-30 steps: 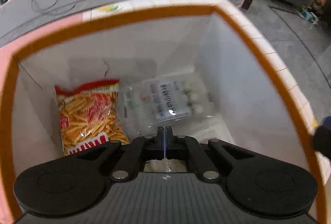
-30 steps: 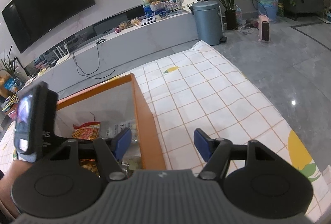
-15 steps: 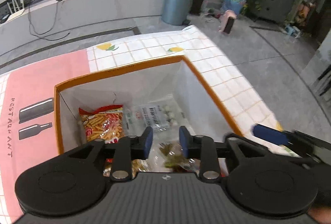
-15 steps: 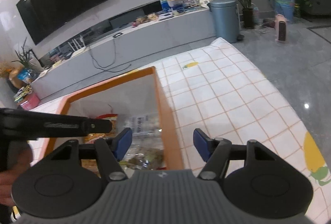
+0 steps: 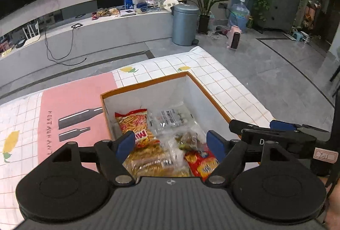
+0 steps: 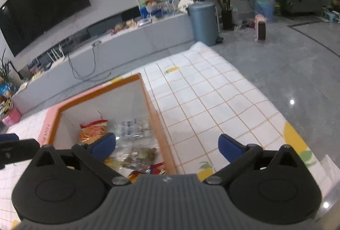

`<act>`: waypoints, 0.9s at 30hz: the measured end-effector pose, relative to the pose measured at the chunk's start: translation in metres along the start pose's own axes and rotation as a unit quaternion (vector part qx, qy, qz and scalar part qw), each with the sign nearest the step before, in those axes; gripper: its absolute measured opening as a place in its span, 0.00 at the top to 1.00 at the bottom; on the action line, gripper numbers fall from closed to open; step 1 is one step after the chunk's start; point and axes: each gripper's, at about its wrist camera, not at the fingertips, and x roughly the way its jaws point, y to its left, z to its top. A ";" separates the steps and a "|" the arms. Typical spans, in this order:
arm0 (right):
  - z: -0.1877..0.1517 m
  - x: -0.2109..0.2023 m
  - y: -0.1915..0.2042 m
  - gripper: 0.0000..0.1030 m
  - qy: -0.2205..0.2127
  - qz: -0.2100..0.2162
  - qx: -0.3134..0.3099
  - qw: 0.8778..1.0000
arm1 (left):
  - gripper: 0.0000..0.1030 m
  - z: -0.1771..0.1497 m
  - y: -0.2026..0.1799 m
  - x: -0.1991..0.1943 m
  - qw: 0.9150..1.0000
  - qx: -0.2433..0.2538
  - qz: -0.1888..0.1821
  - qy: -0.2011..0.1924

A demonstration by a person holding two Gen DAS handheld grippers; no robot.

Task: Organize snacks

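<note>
Both tongs have just been opening and now stand wide apart with nothing between them: the left tongs above the orange-rimmed box, the right tongs over its right wall. Inside lie a red cracker pack, what looks like mixed nuts, a fries bag and a clear packet of white balls. The box stands on the checked bench.

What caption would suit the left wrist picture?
Open left gripper hovers above an orange-rimmed box holding snack packets.
</note>
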 end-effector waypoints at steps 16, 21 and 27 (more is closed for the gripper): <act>-0.064 -0.117 0.062 0.03 0.075 -0.050 -0.049 0.995 | 0.13 -0.054 -0.013 -0.076 0.999 -0.021 0.042 -0.012; -0.084 -0.129 0.066 0.03 0.083 -0.060 -0.057 0.993 | 0.15 -0.076 -0.010 -0.087 0.997 -0.039 0.059 -0.009; -0.098 -0.143 0.067 0.03 0.080 -0.059 -0.062 0.993 | 0.16 -0.094 -0.010 -0.096 0.996 -0.063 0.064 0.014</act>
